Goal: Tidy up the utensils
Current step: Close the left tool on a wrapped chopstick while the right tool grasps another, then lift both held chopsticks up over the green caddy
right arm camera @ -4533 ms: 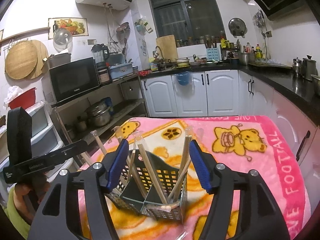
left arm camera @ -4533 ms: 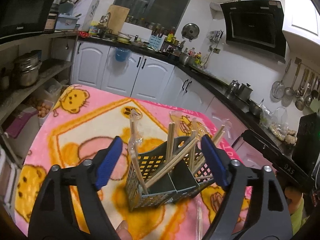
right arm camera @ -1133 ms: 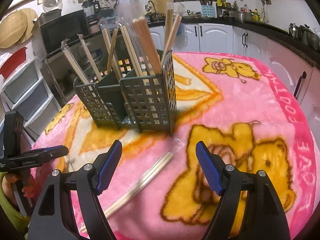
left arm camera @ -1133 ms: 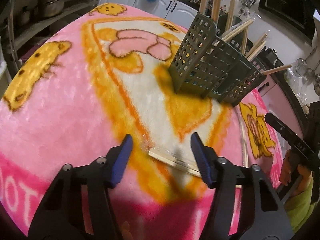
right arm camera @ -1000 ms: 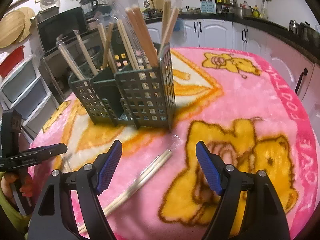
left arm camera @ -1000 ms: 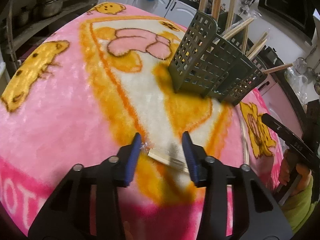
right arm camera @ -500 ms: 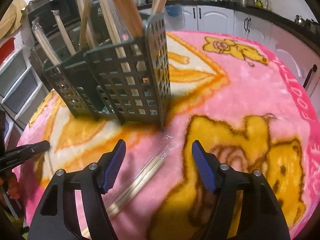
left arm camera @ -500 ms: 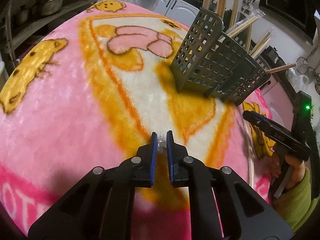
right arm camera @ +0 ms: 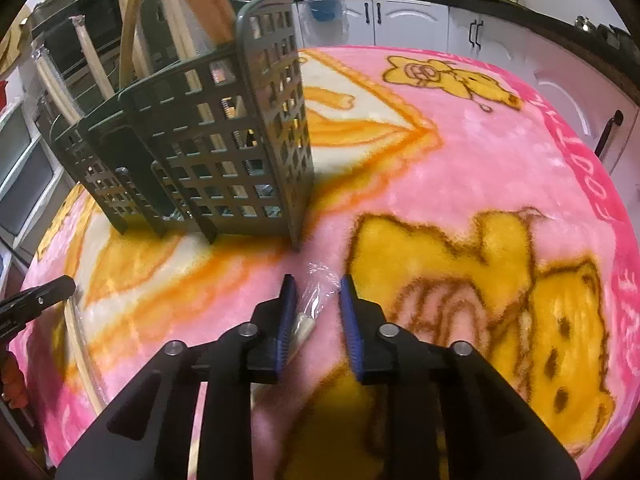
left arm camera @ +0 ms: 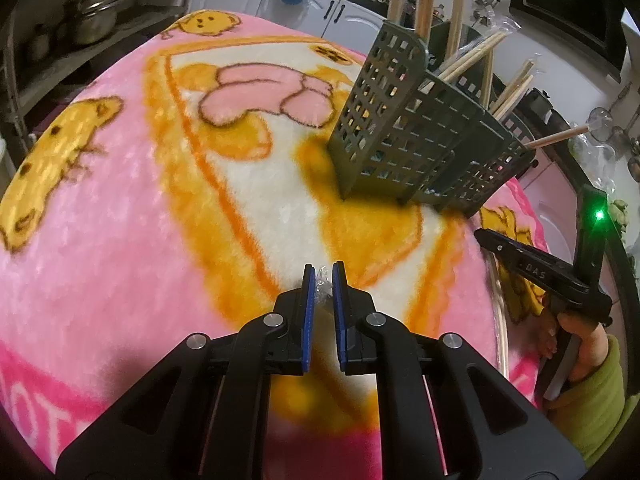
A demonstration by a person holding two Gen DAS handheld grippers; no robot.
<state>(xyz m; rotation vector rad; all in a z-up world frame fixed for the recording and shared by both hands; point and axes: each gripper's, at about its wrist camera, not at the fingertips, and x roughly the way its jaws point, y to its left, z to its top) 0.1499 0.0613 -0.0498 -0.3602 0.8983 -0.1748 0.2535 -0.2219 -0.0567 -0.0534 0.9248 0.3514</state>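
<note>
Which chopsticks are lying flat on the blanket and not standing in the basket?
The plastic-wrapped pair between the right gripper's closing jaws lies flat on the pink blanket; the others stand in the green basket.

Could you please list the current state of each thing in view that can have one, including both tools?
Left tool: shut on a wrapped chopstick pair.
Right tool: closing, second wrapped pair between its fingers, not yet pinched.
Utensil basket: upright on the blanket, holding chopsticks.

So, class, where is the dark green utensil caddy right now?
The utensil caddy stands on the pink blanket, upper left in the right wrist view, beyond the wrapped chopsticks.
</note>
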